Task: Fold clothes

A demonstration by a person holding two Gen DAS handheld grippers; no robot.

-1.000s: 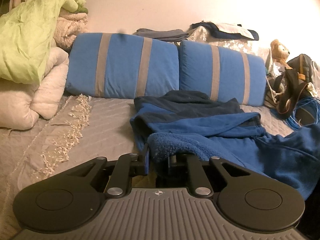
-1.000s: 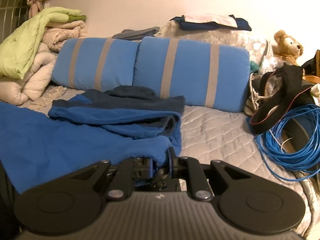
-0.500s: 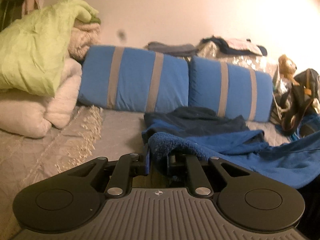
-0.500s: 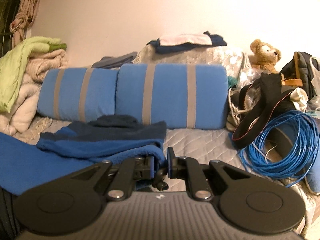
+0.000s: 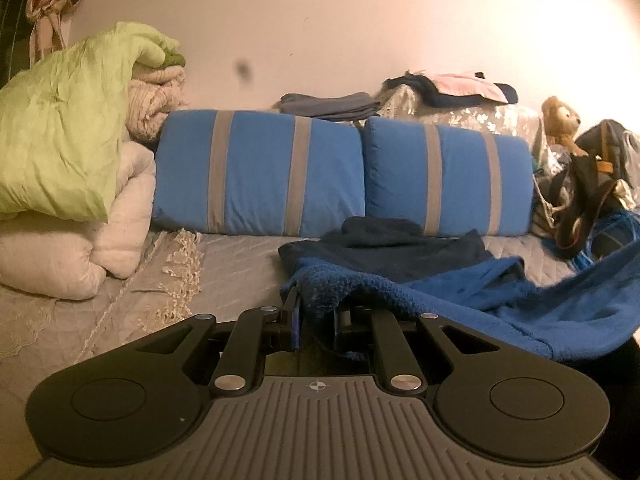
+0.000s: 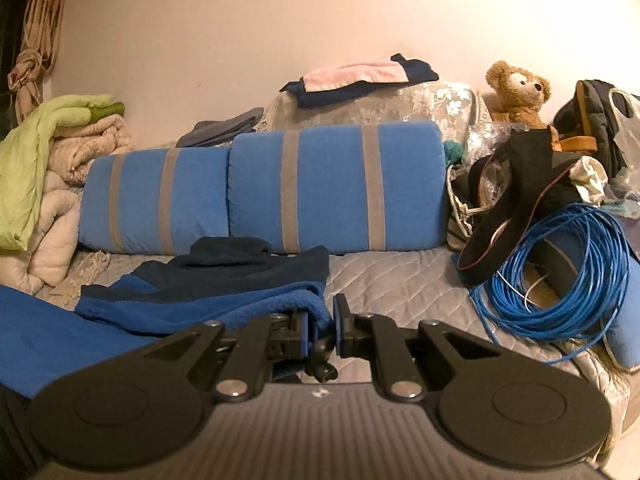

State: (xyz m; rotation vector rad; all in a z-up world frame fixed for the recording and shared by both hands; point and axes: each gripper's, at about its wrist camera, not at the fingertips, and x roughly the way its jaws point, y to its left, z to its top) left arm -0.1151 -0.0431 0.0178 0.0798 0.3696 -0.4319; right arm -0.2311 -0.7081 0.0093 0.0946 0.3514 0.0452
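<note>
**Holding the blue fleece by two gripped edges**

Pinching the same blue fleece garment [image 5: 460, 300], both tools are closed on fabric. The left gripper [image 5: 316, 316] has its jaws pressed together on a thick fold of the near hem, which bulges over the jaws. The right gripper [image 6: 322, 326] clamps a corner of the fleece, with a small black toggle hanging just below. The cloth drapes between the tools and back onto the grey quilted bedspread [image 6: 400, 280], its dark navy part lying near two blue striped cushions [image 5: 260, 176]. A coil of blue cable [image 6: 560, 272] lies to the right, apart from the garment.
</note>
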